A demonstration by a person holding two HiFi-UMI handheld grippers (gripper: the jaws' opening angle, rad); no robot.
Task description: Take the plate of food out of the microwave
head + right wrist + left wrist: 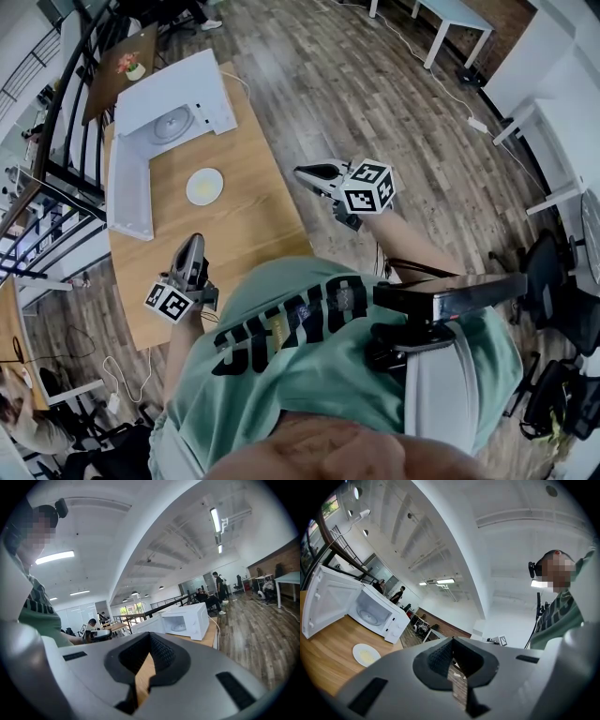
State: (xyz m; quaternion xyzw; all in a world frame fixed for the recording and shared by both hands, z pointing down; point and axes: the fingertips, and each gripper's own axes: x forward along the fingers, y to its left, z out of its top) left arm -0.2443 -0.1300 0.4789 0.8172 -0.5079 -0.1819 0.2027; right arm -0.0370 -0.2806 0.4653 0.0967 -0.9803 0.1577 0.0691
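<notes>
Plate of food (204, 186) is in neither tong: my left gripper (451, 641) and right gripper (149, 637) are both pressed together, empty. It lies on the wooden table (253, 225), just before the open microwave (173, 117).

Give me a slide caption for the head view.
Plate of food on the wooden table before the open microwave; left gripper and right gripper shut, empty, held back.
</notes>
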